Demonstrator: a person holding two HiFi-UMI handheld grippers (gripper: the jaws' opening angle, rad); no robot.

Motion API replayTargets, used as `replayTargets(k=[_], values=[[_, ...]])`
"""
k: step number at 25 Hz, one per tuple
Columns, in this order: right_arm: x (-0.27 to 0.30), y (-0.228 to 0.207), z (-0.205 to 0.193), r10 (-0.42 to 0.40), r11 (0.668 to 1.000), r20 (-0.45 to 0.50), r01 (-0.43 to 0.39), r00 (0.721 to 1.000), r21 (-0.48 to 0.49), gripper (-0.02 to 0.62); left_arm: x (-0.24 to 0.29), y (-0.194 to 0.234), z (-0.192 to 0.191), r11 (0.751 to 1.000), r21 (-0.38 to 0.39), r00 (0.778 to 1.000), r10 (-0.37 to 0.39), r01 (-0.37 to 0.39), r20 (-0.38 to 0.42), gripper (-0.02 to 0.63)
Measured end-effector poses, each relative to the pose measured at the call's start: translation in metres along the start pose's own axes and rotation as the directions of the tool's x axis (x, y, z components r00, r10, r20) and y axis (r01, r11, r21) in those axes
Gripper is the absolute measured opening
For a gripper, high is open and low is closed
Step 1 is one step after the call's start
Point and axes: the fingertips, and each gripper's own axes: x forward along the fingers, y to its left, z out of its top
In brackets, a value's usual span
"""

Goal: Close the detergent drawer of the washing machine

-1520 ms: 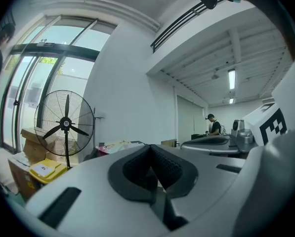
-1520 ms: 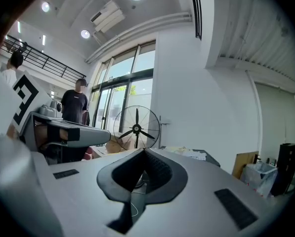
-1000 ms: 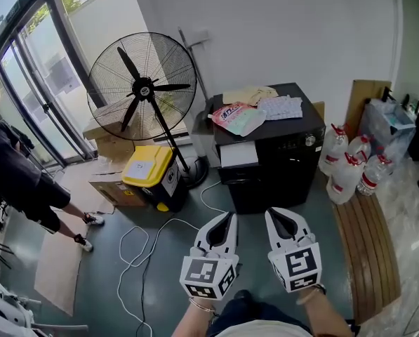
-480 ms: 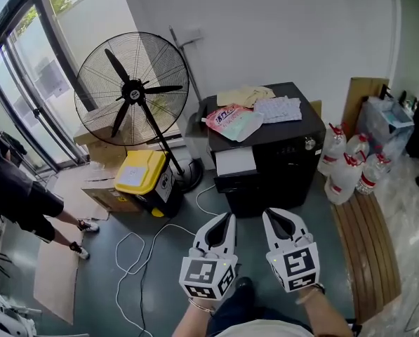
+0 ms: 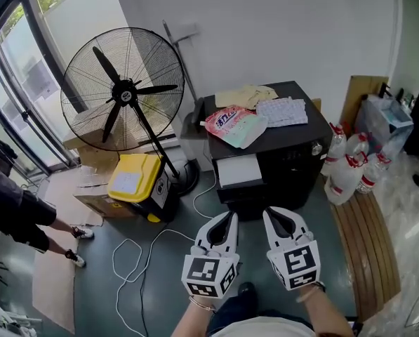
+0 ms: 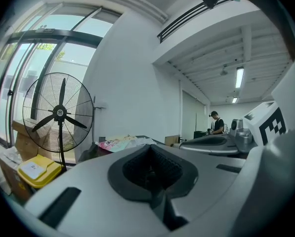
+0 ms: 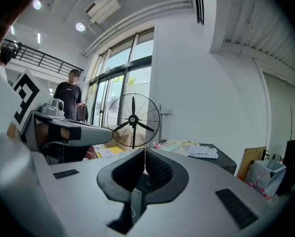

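Detergent drawer (image 5: 238, 170) sticks out, white, at the upper left of the black washing machine (image 5: 293, 153) front; pouch (image 5: 236, 121) on its lid. Left gripper (image 5: 229, 217) & right gripper (image 5: 270, 214) hang well short of it, fingers together on both, nothing held. Best bet IMO: step in, set closed tips on centre of the drawer front, push straight in w/ steady pressure so it won't jam.

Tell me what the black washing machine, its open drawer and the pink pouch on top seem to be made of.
The washing machine has a black, faintly glossy casing, painted metal or plastic; I can't tell which. The drawer is matte white, probably plastic. The pink pouch looks like thin flexible plastic film, judging by its shine and wrinkles.
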Motion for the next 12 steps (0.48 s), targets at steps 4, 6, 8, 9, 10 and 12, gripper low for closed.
replayTargets(k=[4, 6, 8, 9, 10, 12], values=[[0.027, -0.002, -0.003, -0.013, 1.000, -0.023, 0.013, 1.000, -0.003, 0.018, 0.018, 0.020, -0.005, 1.000, 0.000, 0.999, -0.031, 0.031, -0.014, 0.014], [0.040, -0.005, -0.004, -0.022, 1.000, -0.031, 0.022, 0.999, -0.005, 0.018, 0.028, 0.027, -0.008, 0.999, 0.000, 0.999, -0.049, 0.049, -0.017, 0.014], [0.051, -0.009, -0.007, -0.035, 0.999, -0.042, 0.035, 0.999, -0.005, 0.018, 0.037, 0.035, -0.012, 0.998, -0.003, 0.998, -0.062, 0.062, -0.020, 0.014], [0.055, -0.011, -0.009, -0.043, 0.999, -0.047, 0.042, 0.998, -0.006, 0.018, 0.041, 0.038, -0.015, 0.998, -0.006, 0.998, -0.066, 0.066, -0.022, 0.014], [0.060, -0.014, -0.011, -0.050, 0.999, -0.052, 0.050, 0.997, -0.007, 0.018, 0.045, 0.041, -0.018, 0.997, -0.008, 0.997, -0.071, 0.070, -0.024, 0.014], [0.068, -0.019, -0.012, -0.060, 0.998, -0.058, 0.060, 0.997, -0.005, 0.018, 0.053, 0.046, -0.022, 0.997, -0.012, 0.996, -0.078, 0.078, -0.030, 0.014]])
